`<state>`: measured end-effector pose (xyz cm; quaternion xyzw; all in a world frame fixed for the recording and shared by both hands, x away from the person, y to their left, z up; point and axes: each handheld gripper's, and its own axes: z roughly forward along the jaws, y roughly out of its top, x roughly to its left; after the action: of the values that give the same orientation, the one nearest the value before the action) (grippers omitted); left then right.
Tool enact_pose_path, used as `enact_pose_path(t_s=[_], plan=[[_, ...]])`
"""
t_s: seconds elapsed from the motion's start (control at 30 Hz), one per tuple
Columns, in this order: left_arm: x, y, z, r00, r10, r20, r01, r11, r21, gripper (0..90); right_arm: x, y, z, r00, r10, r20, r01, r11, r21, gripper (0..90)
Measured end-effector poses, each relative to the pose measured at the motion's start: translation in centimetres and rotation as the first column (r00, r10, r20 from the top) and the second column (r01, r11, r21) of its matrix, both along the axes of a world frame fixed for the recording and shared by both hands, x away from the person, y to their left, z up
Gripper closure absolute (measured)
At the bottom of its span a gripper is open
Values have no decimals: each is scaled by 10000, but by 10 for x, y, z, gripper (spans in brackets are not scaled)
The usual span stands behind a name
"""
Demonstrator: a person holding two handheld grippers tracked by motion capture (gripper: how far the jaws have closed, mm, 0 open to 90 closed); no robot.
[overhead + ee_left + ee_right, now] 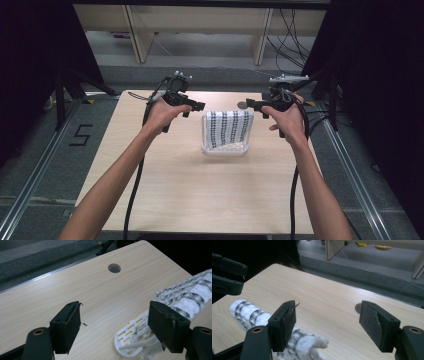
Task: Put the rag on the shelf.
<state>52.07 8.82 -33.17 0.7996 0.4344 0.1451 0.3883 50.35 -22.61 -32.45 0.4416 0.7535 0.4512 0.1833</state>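
A white slotted basket (224,148) stands mid-table with a white towel with black pattern (229,127) draped over it. My left gripper (194,108) hovers just left of the basket's far corner, open, with nothing between its jaws. My right gripper (256,108) hovers just right of the far corner, also open and empty. In the left gripper view, the left gripper (116,326) looks past the basket (127,336) and towel (190,296) at lower right. In the right gripper view, the right gripper (330,323) has the towel (249,312) at lower left and the left gripper (227,275) beyond it.
The light wooden table (200,200) has a round cable hole (242,105) near its far edge, beside the right gripper. Cables trail from both grippers along the forearms. Black curtains flank the table; shelf legs (137,35) and grey floor lie behind.
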Motion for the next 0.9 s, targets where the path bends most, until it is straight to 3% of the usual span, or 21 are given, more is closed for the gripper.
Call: enact_pose_path(t_s=[0.27, 0.37, 0.4, 0.6, 0.9], plan=[[-21, -2, -6, 9991, -398, 138, 397, 9992, 64, 251, -19, 1, 1, 9996, 100, 266, -98, 9999, -84, 304], [-30, -1, -8, 9982, -569, 212, 570, 9984, -33, 250, -28, -1, -1, 9985, 360, 405, -352, 9992, -195, 302], [-32, -1, -9, 9978, -625, 205, 627, 9980, -63, 250, -31, 0, 0, 9992, 292, 255, -293, 9996, 8, 300], [-45, 4, -11, 9953, -927, 266, 934, 9953, -255, 245, -41, -5, 0, 9986, 266, 451, -261, 9996, -111, 297], [-57, 8, -14, 9938, -1028, 433, 1044, 9939, -351, 245, -52, -10, -2, 9974, 432, 585, -432, 9991, -6, 294]])
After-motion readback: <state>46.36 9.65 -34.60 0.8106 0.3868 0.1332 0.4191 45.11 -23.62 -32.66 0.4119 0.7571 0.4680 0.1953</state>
